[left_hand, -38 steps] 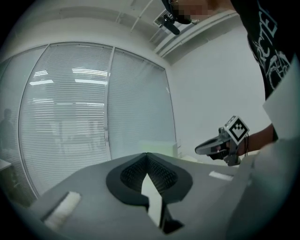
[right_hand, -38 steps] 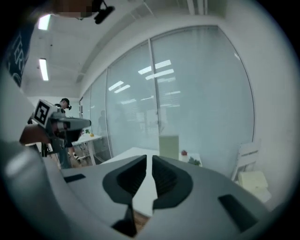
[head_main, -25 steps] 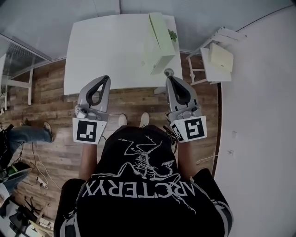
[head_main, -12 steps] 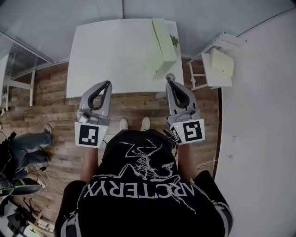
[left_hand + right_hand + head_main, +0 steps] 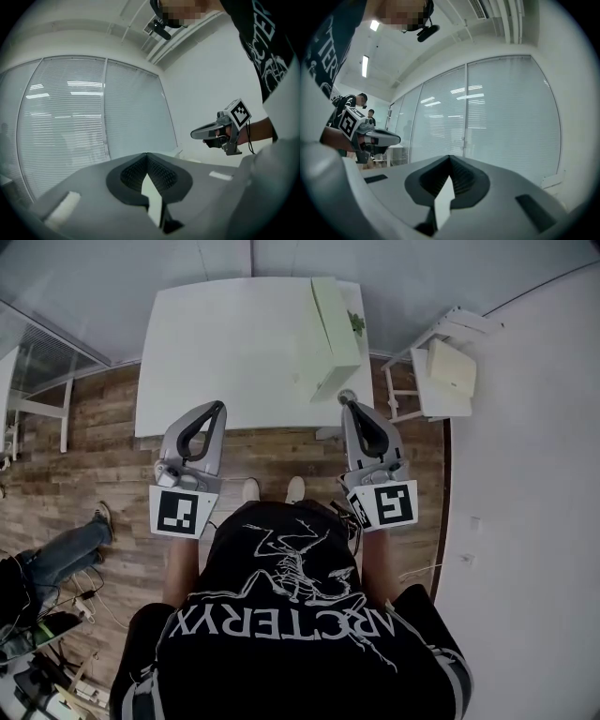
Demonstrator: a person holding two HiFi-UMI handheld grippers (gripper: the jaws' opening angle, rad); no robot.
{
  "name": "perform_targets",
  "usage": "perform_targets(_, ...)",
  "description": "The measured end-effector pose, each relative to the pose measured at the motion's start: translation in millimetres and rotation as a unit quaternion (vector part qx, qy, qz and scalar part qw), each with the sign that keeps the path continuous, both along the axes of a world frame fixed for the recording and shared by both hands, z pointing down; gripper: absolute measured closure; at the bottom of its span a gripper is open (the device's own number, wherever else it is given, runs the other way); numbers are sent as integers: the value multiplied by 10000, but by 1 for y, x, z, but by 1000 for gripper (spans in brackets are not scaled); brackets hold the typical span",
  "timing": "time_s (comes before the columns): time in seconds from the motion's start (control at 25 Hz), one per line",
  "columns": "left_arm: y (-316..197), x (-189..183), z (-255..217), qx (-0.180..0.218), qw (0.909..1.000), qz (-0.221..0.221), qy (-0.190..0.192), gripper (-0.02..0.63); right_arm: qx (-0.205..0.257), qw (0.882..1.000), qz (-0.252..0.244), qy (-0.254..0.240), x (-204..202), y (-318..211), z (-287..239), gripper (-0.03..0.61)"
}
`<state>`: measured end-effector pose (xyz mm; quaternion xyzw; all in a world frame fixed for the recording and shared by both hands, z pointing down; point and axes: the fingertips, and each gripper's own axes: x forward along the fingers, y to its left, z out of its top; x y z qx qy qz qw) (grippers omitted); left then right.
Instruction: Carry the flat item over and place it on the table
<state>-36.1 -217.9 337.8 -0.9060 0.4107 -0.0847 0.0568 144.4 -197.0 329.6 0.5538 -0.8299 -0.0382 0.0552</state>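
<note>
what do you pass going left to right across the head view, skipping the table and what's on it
bystander's leg → left gripper → right gripper → white chair with the flat pale item on it

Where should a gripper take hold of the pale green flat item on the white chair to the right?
Probably its near edge, coming in level from the table side: the flat item seems to lie flat on the chair, so only its thin rim would fit between jaws.

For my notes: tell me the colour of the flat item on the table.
Flat item: pale green, best in head view.
</note>
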Motion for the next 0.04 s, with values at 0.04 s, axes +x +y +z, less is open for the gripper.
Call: perform_targets(0.04,-1,0,-1,11,10000,-3,3,620,-1,10000,2,6,1,-1,0,566)
